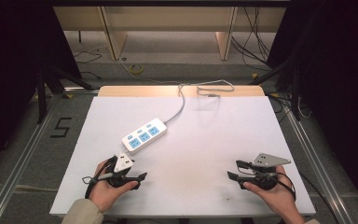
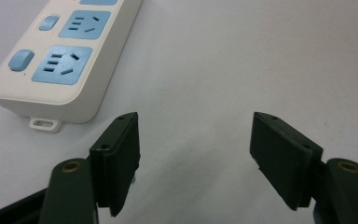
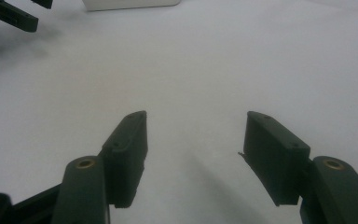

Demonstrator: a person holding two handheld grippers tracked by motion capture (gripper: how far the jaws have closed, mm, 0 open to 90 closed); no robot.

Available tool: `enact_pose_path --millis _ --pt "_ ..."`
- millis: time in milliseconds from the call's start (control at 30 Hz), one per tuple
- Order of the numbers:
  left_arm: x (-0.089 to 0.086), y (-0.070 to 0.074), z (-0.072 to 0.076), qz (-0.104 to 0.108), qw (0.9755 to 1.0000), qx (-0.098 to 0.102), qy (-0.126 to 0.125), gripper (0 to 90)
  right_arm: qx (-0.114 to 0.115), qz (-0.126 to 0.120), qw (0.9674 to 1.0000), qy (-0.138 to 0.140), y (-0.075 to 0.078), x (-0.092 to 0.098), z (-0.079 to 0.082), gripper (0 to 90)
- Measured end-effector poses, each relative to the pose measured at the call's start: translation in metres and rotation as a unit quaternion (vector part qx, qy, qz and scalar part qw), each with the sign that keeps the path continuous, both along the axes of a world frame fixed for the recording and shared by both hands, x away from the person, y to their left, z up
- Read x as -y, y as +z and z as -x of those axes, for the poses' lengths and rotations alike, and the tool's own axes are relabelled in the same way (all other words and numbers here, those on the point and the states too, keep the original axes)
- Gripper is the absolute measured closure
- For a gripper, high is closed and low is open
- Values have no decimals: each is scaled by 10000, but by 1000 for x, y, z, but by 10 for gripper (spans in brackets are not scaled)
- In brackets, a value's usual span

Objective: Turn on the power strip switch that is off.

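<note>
A white power strip (image 1: 144,136) is laid on the table (image 1: 214,130), at 11 o'clock from centre. Both the left gripper (image 1: 142,176) and right gripper (image 1: 232,171) are held wide apart, grasping nothing.

Counted: one white power strip (image 1: 144,135) with three blue sockets, one grey cord (image 1: 181,105), two grippers, left (image 1: 137,178) and right (image 1: 233,171), one table (image 1: 214,140).

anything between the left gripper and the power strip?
Nothing visible. The left gripper sits open just short of the power strip, with bare white table between them. The strip's cord trails off its far end, away from the gripper.
</note>
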State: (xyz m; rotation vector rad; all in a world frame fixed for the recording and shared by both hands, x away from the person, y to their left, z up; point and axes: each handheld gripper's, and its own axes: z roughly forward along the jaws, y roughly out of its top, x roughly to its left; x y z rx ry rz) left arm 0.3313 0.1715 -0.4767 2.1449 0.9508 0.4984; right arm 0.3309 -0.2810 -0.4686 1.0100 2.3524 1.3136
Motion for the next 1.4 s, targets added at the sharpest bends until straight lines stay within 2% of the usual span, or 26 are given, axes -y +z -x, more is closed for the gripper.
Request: enact_pose_path --millis 33,233,267,367,467,600,767,933,1300,1400 --pt "0 1 0 -59 10000 14 32 367 -6 -1 10000 -3 0 0 0 405" --pt "-2 4 0 -88 9999 51 86 489 -24 -25 10000 -22 0 1 -1 405" --pt "-3 5 1 -126 9998 78 100 522 -38 -29 10000 -38 0 1 0 405" --pt "-5 9 -2 -216 9995 133 200 696 3 9 10000 -25 0 0 -2 405" --pt "-4 10 -3 -247 9995 -3 193 811 -16 26 10000 -39 -1 0 -2 405" --pt "-4 10 -4 -339 9991 -133 222 893 -4 56 10000 -39 -1 -1 -2 405" --pt "-6 15 -4 -271 9987 -262 344 897 -7 99 9999 -33 -2 -1 -3 405" --pt "-10 17 -8 -323 9979 -381 402 897 -13 126 9999 -31 -2 -2 -4 404" --pt "-9 23 -16 -296 9969 -501 536 898 -12 149 9999 -48 -2 -3 -4 404" --pt "-8 24 -19 -343 9967 -511 527 898 9 190 9998 -32 -2 -3 -4 404"
